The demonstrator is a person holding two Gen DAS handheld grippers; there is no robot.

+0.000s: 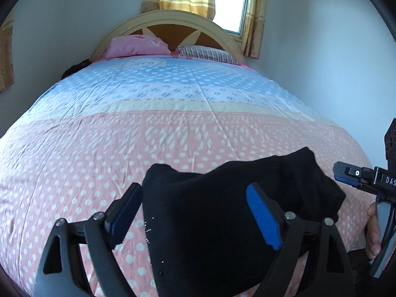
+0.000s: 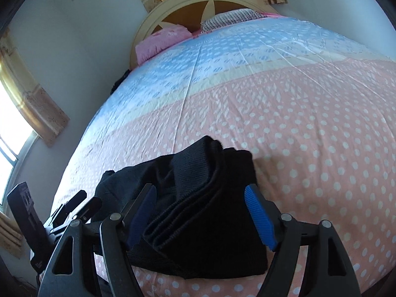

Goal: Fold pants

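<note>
Right wrist view: both grippers' fingers [image 2: 259,222] spread wide around folded black pants [image 2: 198,210].

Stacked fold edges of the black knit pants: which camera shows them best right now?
The right wrist view. There the black knit pants show their layered folded edges running between the open right claw. The left wrist view shows only a smooth dark top surface between the open left claw, no layers.
</note>
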